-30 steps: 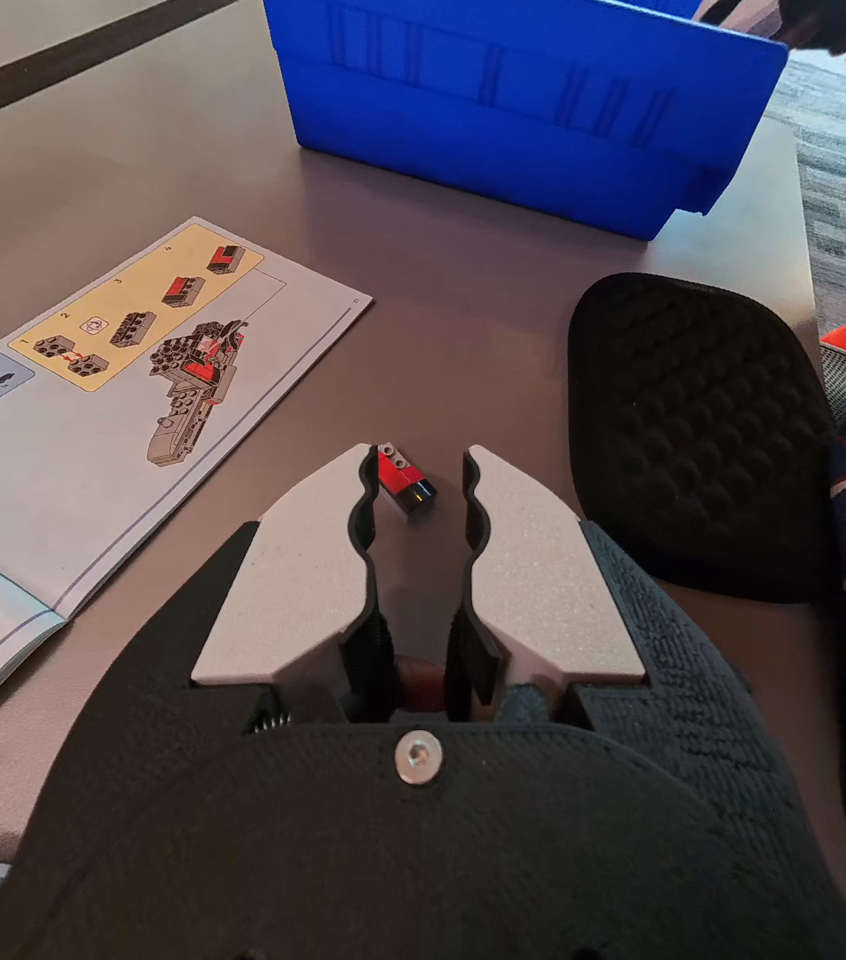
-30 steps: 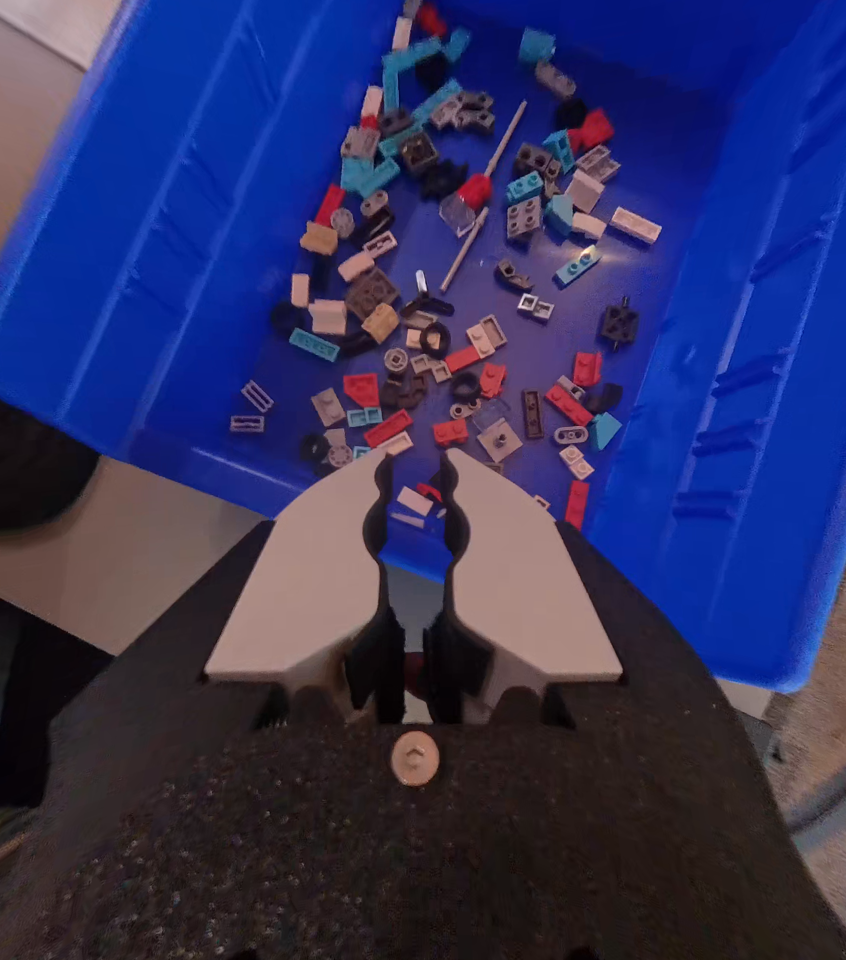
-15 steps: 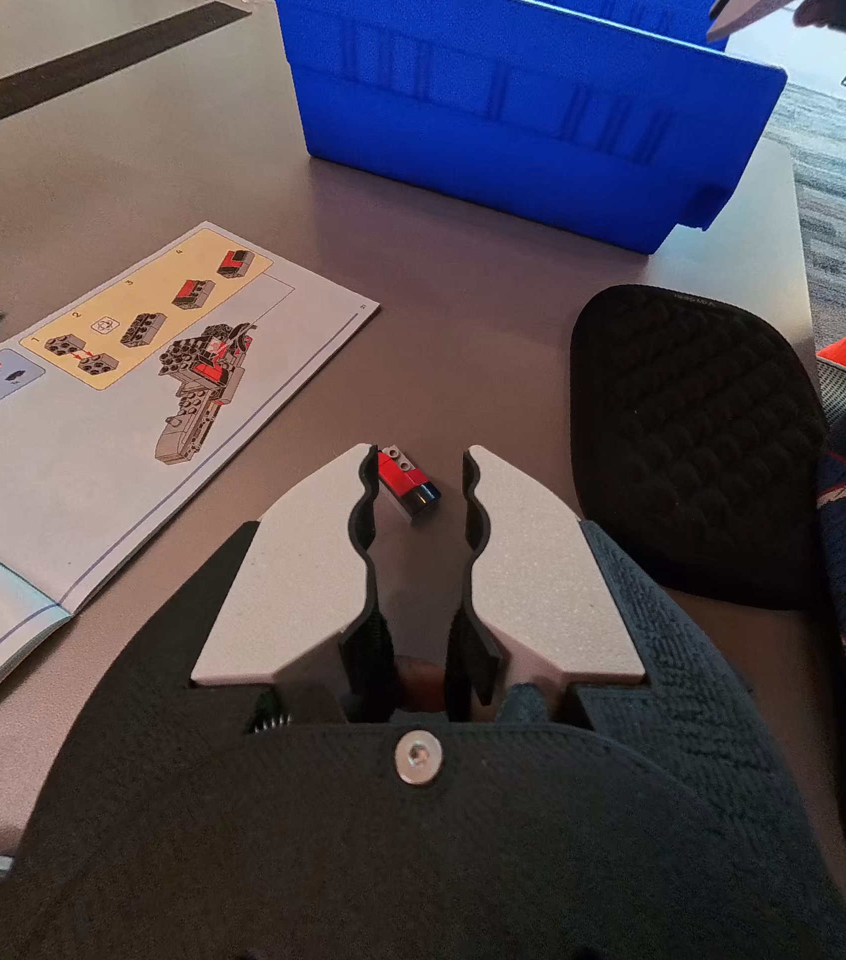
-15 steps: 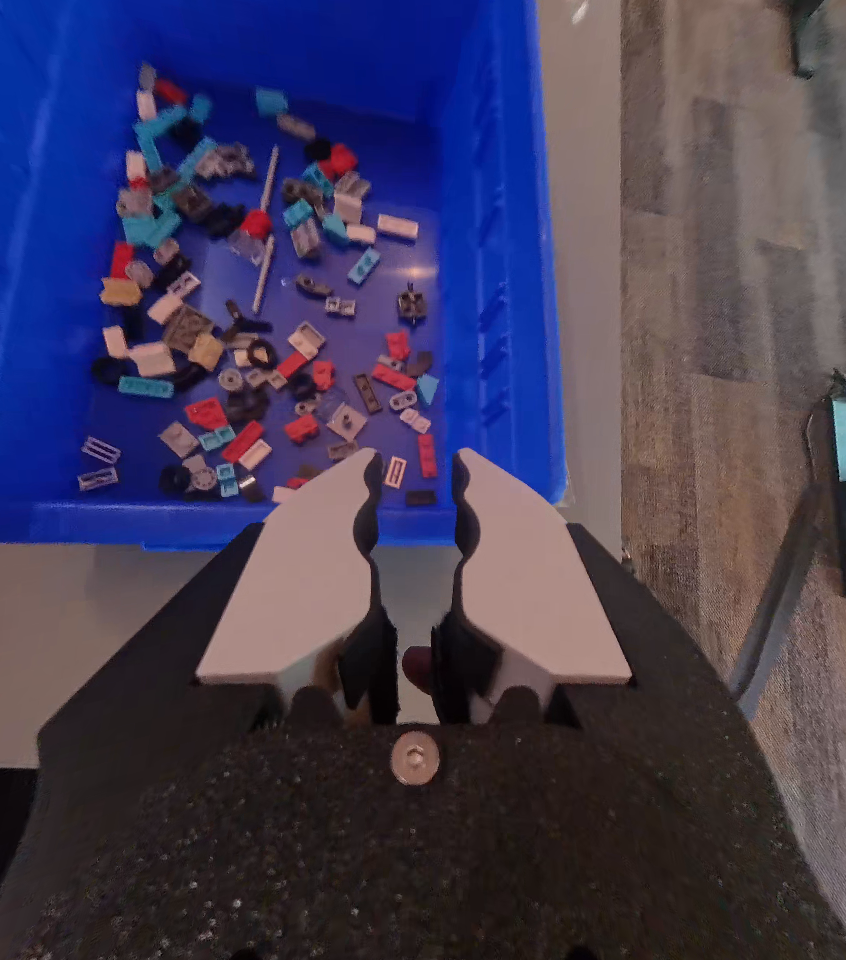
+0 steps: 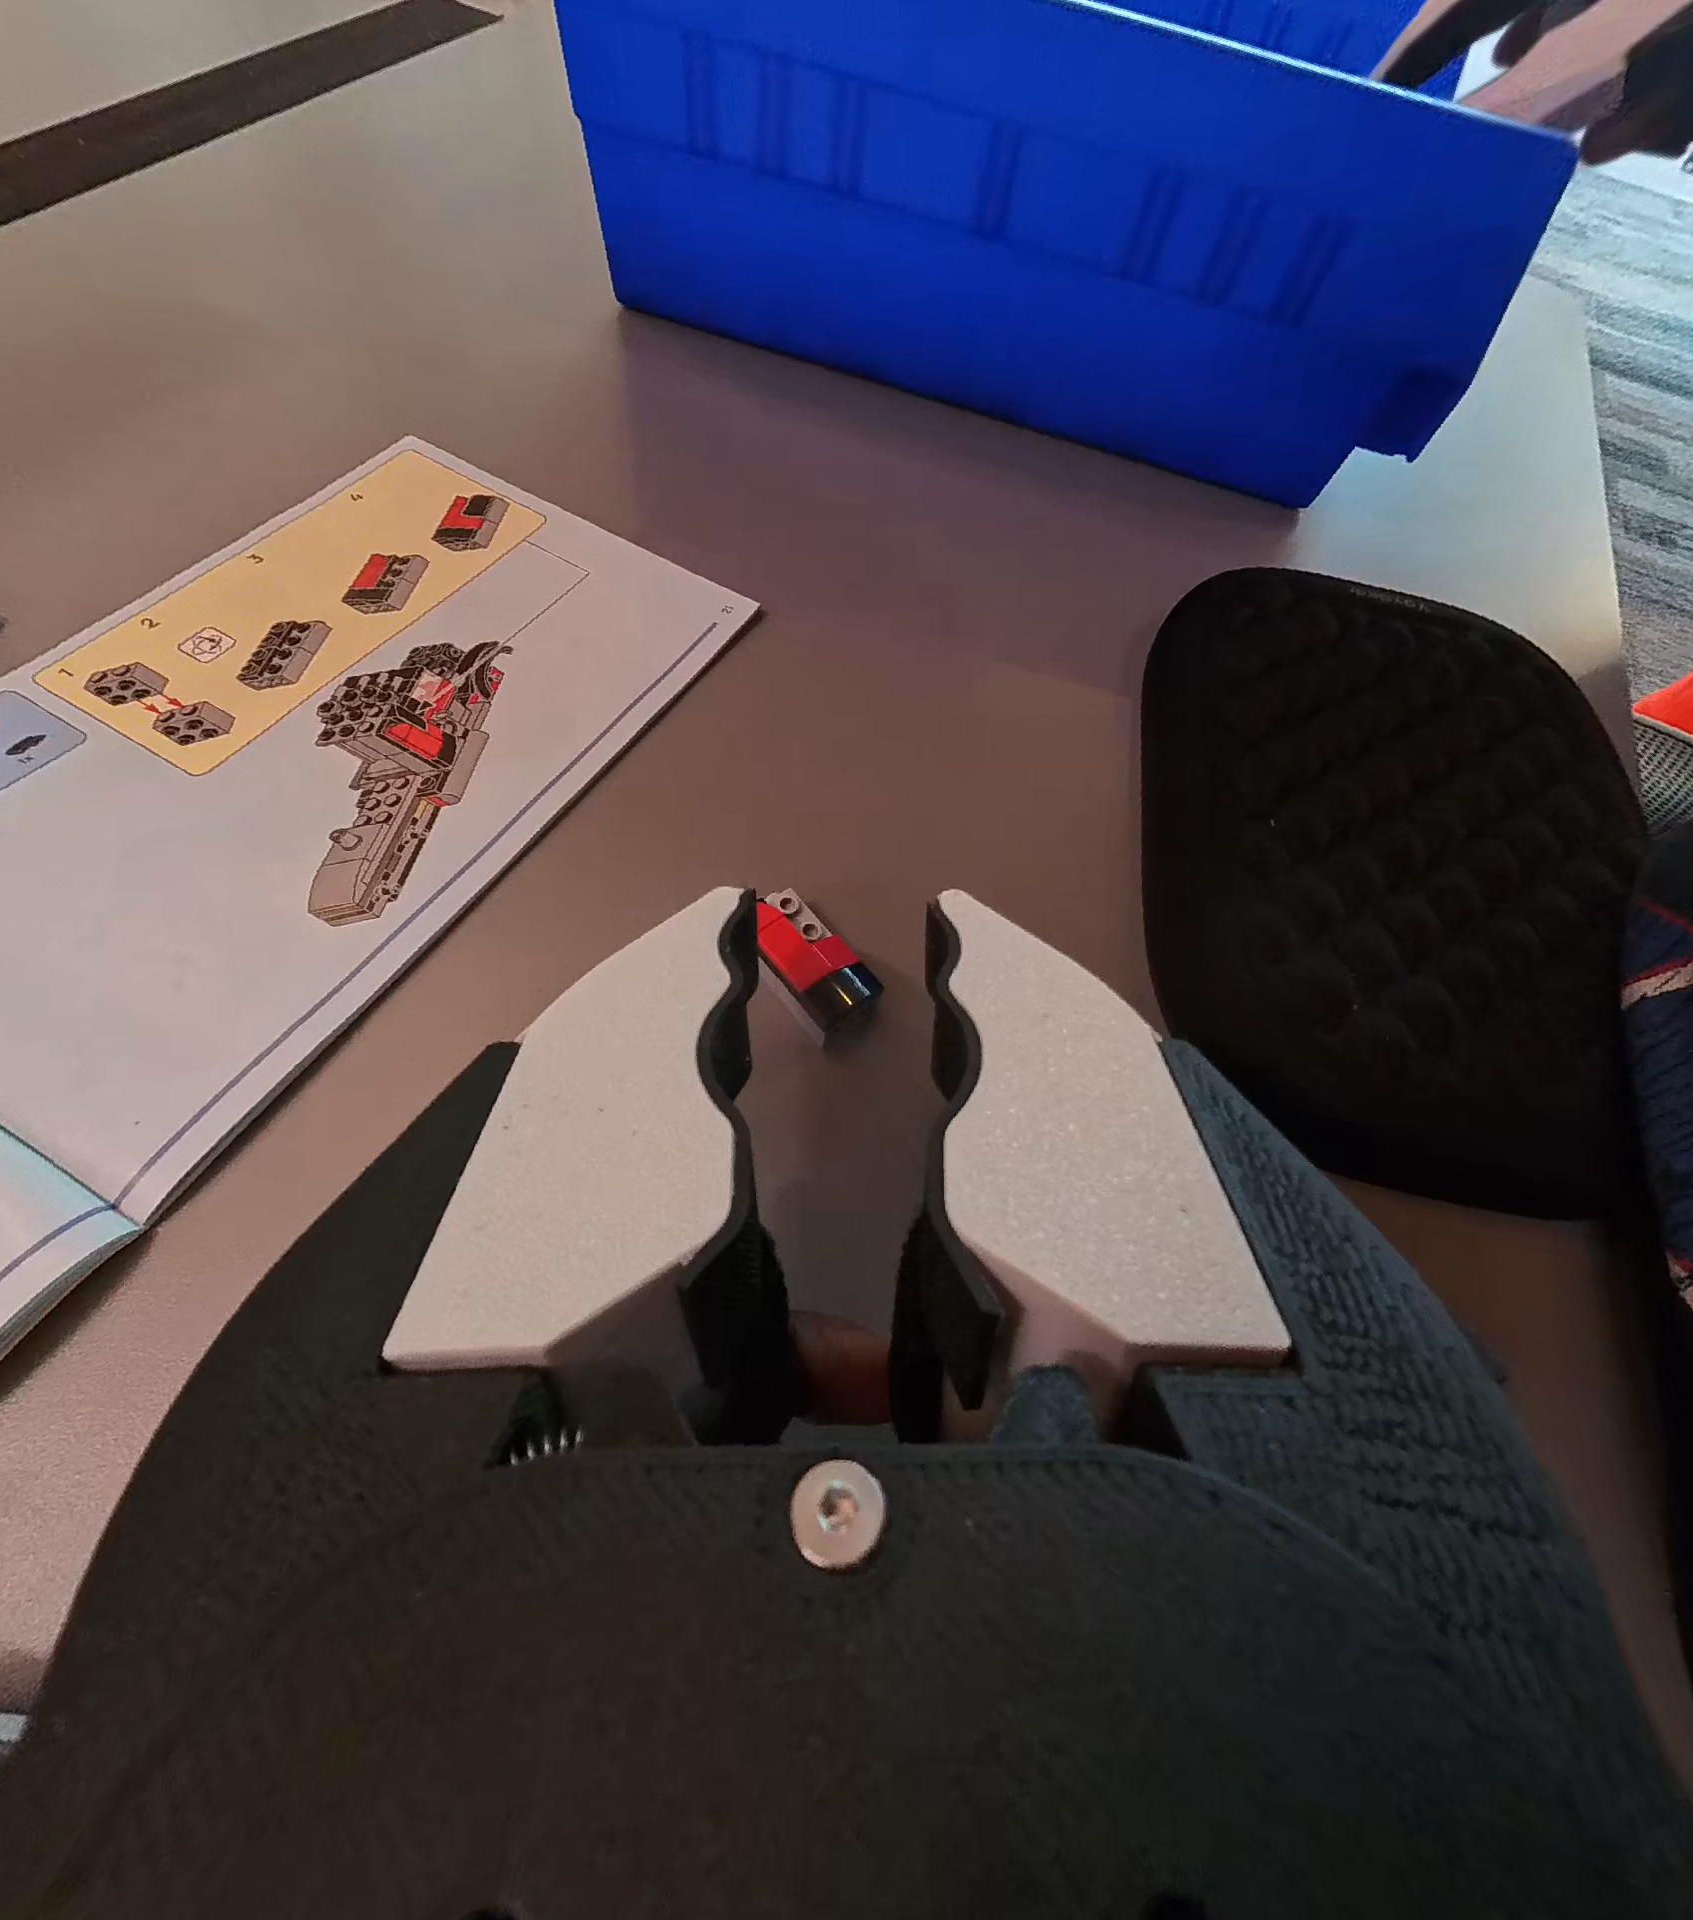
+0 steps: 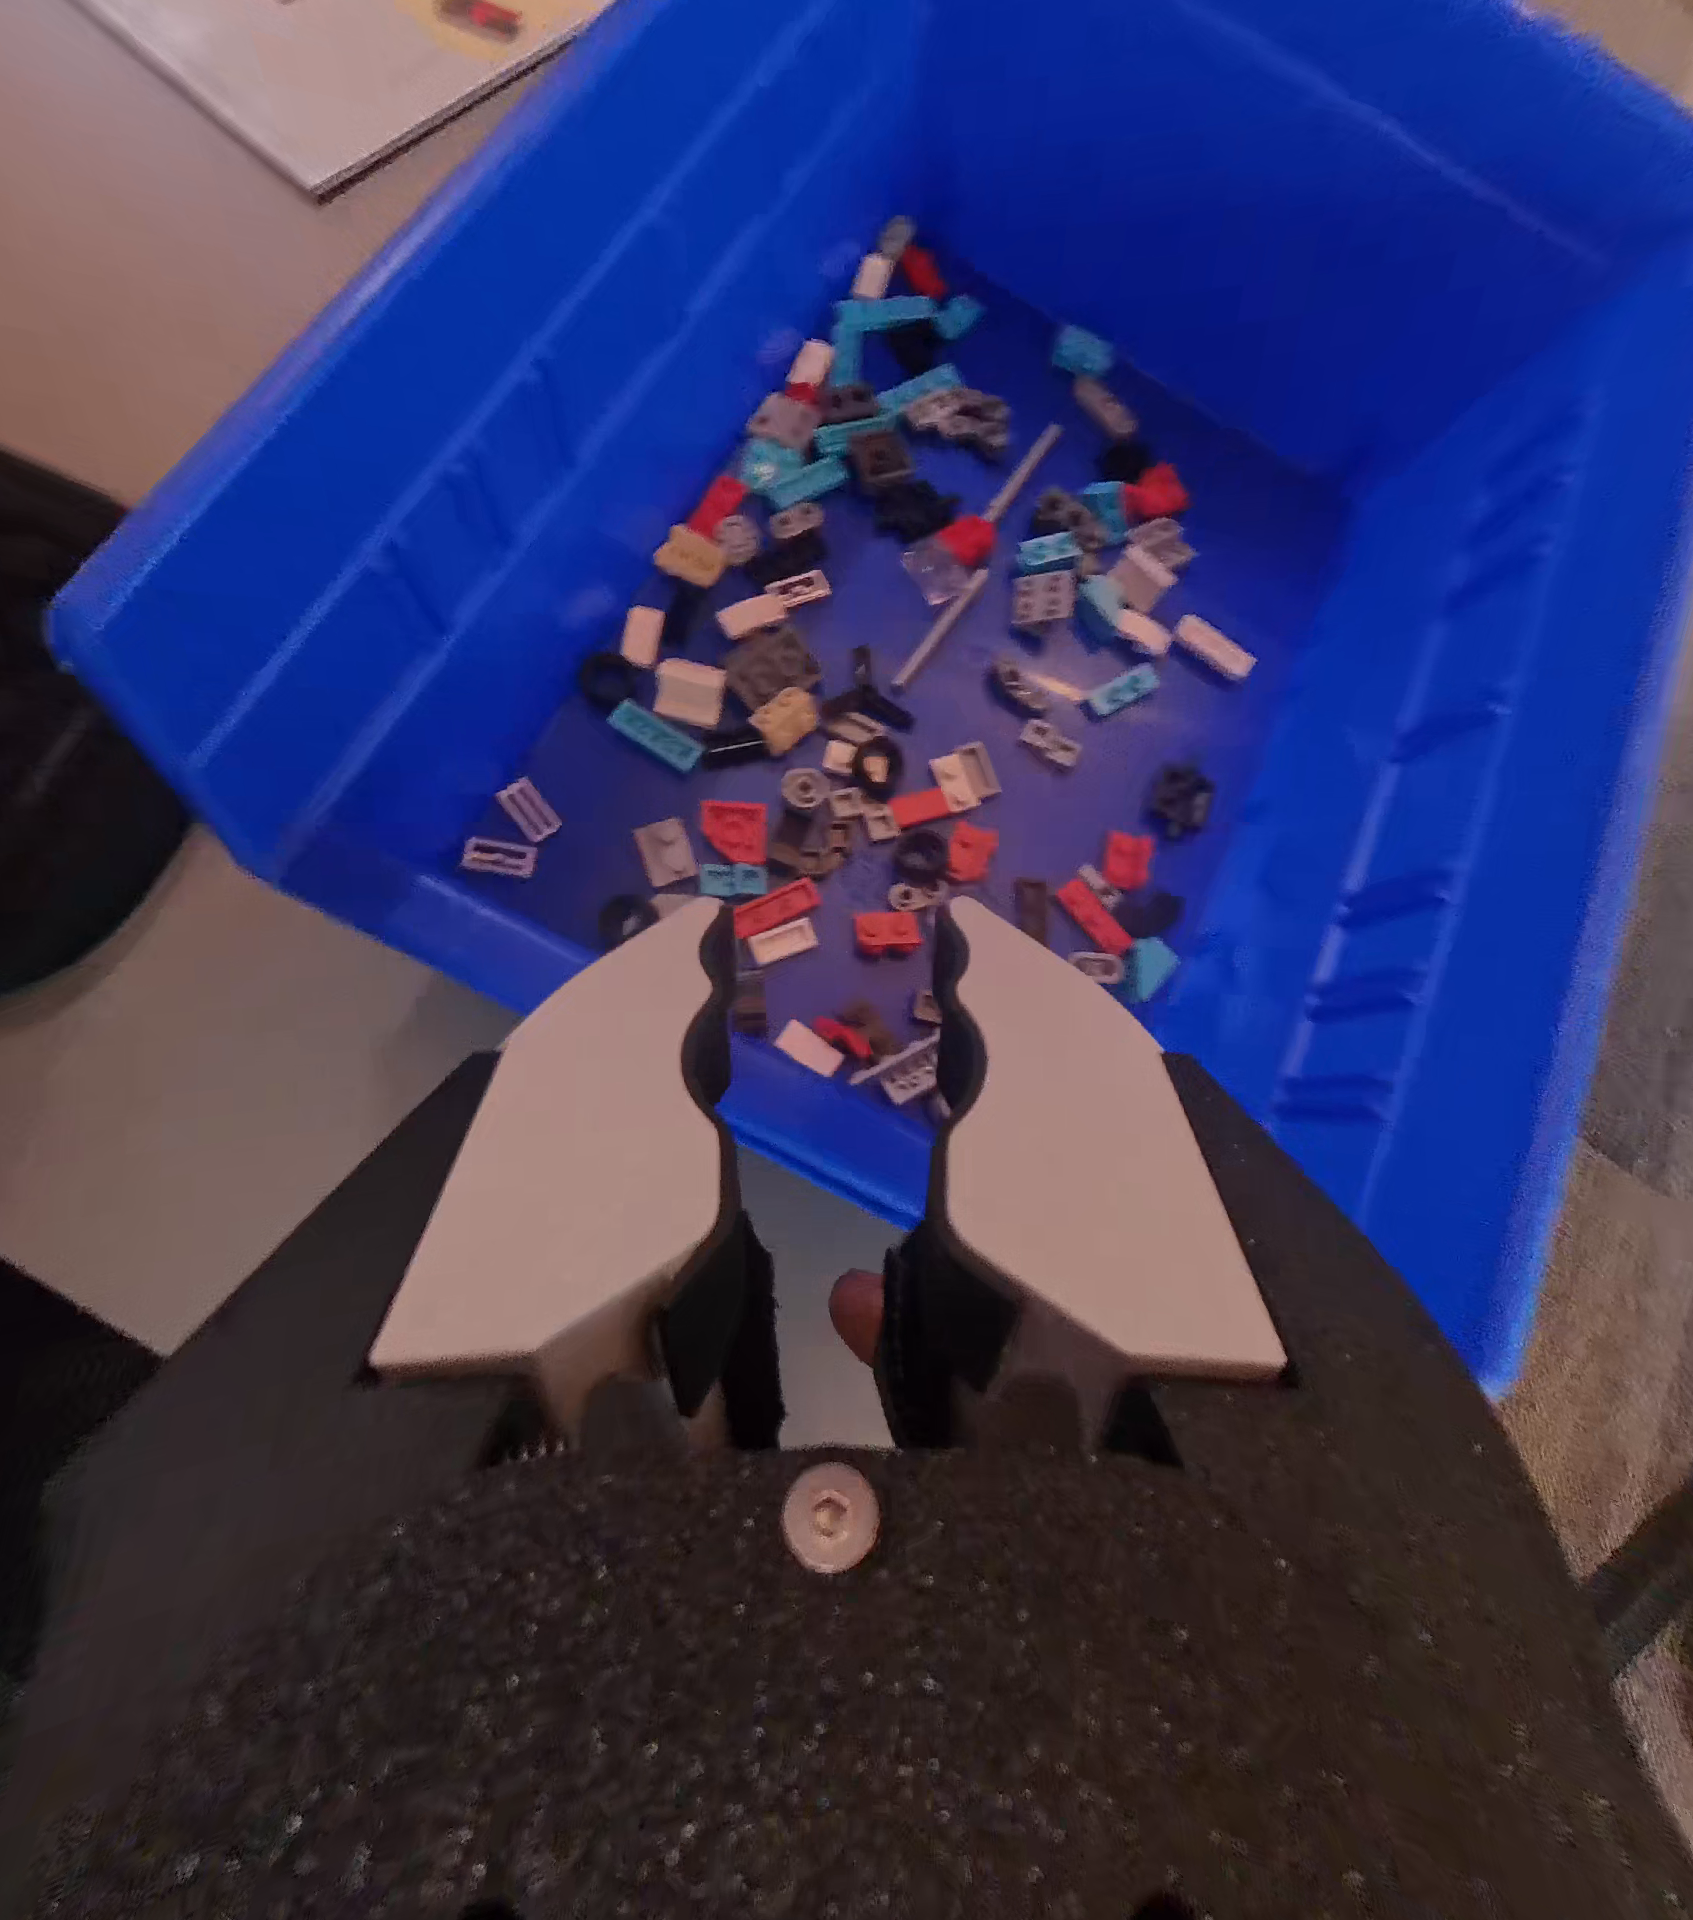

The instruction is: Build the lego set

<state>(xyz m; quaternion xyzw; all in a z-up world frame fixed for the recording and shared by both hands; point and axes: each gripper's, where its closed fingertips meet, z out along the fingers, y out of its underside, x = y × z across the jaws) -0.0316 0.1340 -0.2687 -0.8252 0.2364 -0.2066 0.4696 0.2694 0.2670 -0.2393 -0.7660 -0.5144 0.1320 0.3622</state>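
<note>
Left gripper point(image 5: 837, 914): your grainy grey fingers stand apart over the table point(image 5: 925, 644), holding nothing.
Small assembly point(image 5: 814, 961): a red, grey and dark blue block stack lies tilted on the table between those fingertips, just beside the left one.
Booklet point(image 5: 198, 883): open, flat paper pages to the left.
Black pad point(image 5: 1382, 883): rounded, dimpled, to the right.
Right gripper point(image 6: 834, 914): your fingers are spread and empty above the bin's near edge.
Blue bin point(image 6: 468, 499): ribbed plastic walls, farthest off.
Loose pieces point(image 6: 925, 644): small mixed plates, bricks and a thin grey rod scattered across the bin's floor.
</note>
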